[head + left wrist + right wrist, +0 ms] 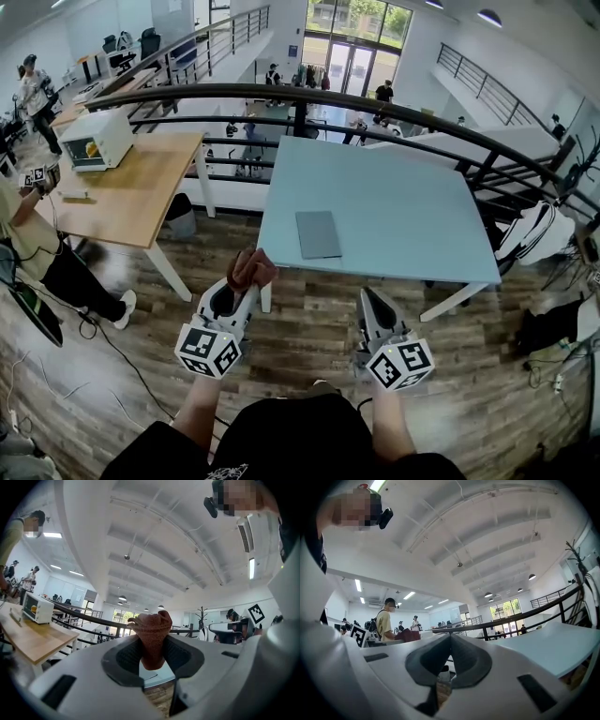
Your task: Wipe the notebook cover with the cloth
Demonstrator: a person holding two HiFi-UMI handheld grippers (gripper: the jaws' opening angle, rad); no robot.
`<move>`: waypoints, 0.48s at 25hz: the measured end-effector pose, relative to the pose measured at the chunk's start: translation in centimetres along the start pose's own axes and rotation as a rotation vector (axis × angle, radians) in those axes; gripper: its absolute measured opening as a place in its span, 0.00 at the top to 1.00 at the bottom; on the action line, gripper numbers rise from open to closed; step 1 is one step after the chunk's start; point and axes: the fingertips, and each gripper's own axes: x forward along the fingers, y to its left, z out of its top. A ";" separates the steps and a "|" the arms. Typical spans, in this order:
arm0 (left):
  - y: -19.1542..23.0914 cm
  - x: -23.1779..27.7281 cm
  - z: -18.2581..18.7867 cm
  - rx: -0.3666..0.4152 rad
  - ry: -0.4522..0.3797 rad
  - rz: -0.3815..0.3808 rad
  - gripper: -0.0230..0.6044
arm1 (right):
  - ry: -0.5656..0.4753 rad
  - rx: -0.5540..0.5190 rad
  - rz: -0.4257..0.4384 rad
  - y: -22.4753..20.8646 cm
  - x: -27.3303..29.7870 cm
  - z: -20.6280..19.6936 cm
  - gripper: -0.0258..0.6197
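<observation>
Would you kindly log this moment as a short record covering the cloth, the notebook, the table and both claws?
table: light blue, bears only the notebook
notebook: grey, closed, lying flat near the front edge, untouched
left claw: shut on the cloth, clear of the notebook
cloth: reddish-brown, bunched
right claw: shut, empty
stage: wiping not yet begun

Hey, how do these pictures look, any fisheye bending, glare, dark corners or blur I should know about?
Head view: heavy fisheye, so the railing bows into an arc; the daylight is even, with no glare on the notebook. Left gripper view: the cloth is sharp, the corners fade to black, and the ceiling is very bright. Right gripper view: the same dark corners, and the table edge bends.
</observation>
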 end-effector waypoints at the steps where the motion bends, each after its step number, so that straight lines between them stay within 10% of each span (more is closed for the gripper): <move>1: 0.2 -0.1 -0.1 0.000 0.001 0.002 0.76 | 0.003 -0.002 0.004 0.1 0.3 -0.1 0.95; 12: 1.6 2.0 -0.6 0.007 0.012 0.025 0.76 | 0.013 0.025 0.044 -1.0 3.4 -0.9 0.95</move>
